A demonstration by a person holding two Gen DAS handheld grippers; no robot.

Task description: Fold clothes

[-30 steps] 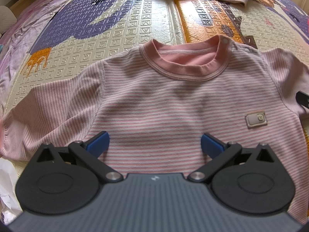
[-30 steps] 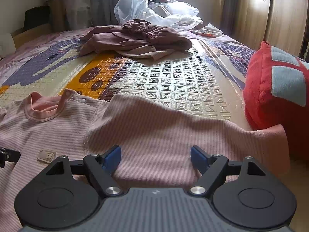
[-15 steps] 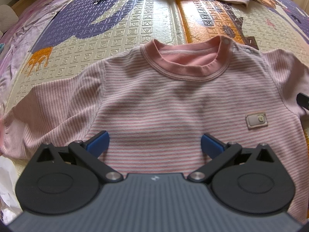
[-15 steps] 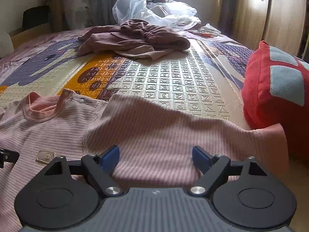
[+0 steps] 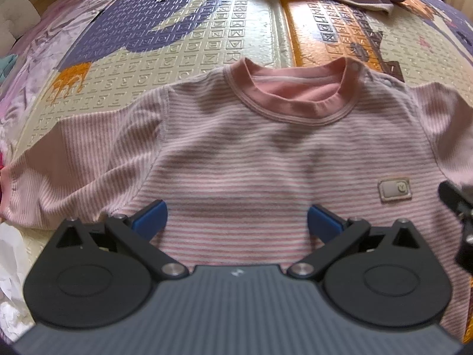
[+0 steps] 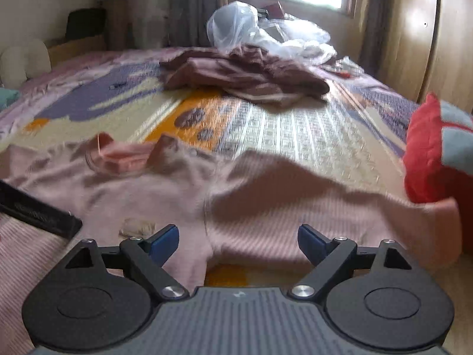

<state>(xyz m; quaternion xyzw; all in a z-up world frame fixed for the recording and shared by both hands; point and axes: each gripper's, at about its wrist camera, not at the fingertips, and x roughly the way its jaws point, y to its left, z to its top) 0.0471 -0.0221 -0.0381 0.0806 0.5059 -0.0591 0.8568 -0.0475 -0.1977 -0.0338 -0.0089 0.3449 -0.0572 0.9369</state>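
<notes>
A pink striped long-sleeved shirt (image 5: 251, 159) lies face up on the play mat, with its pink collar (image 5: 295, 94) at the far side and a small grey patch (image 5: 394, 189) on the chest. My left gripper (image 5: 236, 219) hovers open over the lower chest, nothing between its pads. My right gripper (image 6: 238, 239) is over the armpit where the right sleeve (image 6: 325, 207) joins the body; its jaws are opening and the pads do not press the cloth. A black finger (image 6: 38, 211) of the left gripper shows at the left edge of the blurred right wrist view.
A heap of mauve clothes (image 6: 245, 74) lies farther up the mat (image 5: 207, 38), with clear plastic bags (image 6: 260, 32) behind it. A red and blue cushion (image 6: 434, 153) sits at the sleeve's cuff on the right. White crumpled material (image 5: 9, 266) lies at the left.
The right gripper has slid left toward the shirt's body, so the cushion sits farther right in its view and the left gripper's finger looms larger. Its jaws have widened slightly. The left gripper stayed still.
</notes>
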